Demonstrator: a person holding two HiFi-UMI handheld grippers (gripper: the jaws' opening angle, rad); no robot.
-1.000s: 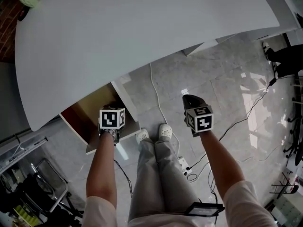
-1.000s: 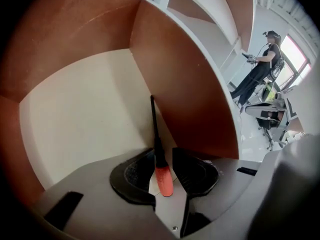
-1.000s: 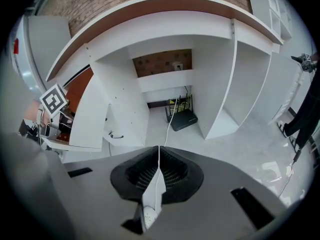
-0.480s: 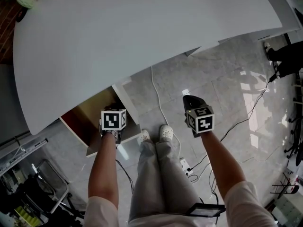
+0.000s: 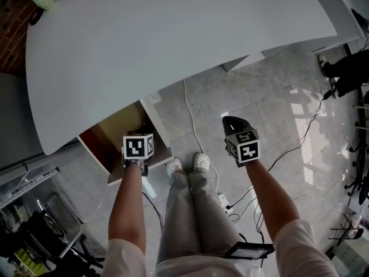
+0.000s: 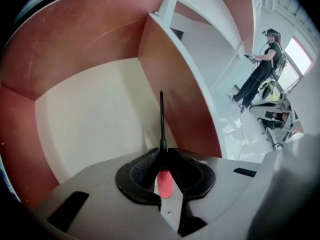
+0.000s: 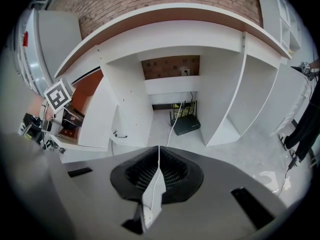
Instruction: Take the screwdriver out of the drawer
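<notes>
Let the left gripper (image 6: 161,155) jaws, now closing on the red handle of the screwdriver (image 6: 161,124) inside the drawer (image 6: 75,44), clamp firmly, then lift straight up past the wall; hold the right gripper (image 7: 158,155), jaws together and empty, aside.

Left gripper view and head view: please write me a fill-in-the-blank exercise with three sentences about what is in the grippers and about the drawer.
1. Between the jaws of the left gripper stands the ____.
2. In the head view, the drawer under the white table is ____.
3. The right gripper, jaws together, holds ____.

Missing words: screwdriver; open; nothing.
Note: the left gripper's jaws are closing on the screwdriver.
</notes>
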